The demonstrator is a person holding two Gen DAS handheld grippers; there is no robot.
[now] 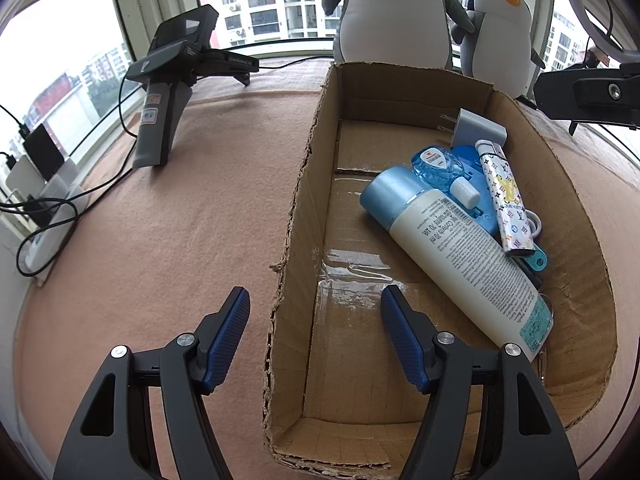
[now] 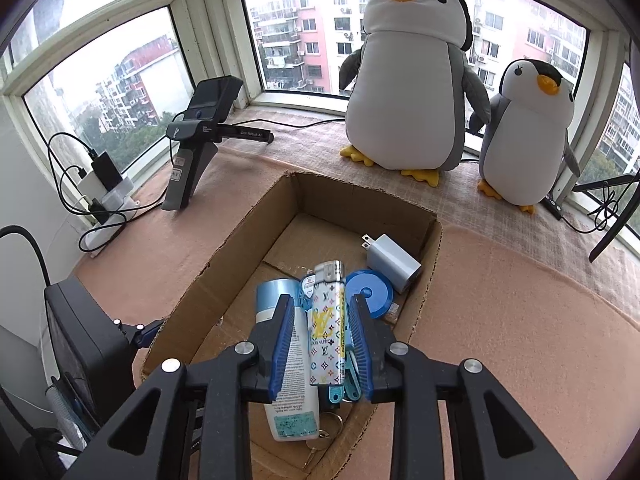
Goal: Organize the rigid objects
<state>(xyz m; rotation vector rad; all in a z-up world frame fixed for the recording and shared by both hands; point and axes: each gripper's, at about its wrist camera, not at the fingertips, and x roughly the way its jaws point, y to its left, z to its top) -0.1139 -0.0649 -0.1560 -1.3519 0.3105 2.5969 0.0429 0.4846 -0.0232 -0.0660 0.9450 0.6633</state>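
right gripper [image 2: 320, 344]: jaws spread, pads just clear of the patterned lighter [image 2: 326, 332] | lighter lies between them, long axis along the fingers, atop the pile in the cardboard box [image 2: 192, 280] | left gripper [image 1: 316, 340]: jaws spread astride the box wall, pinching nothing, farther off.

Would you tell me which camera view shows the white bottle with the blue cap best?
The left wrist view: the white bottle lies there uncovered from blue cap to base, inside the cardboard box. In the right wrist view, a finger of the right gripper and the patterned lighter cover much of it.
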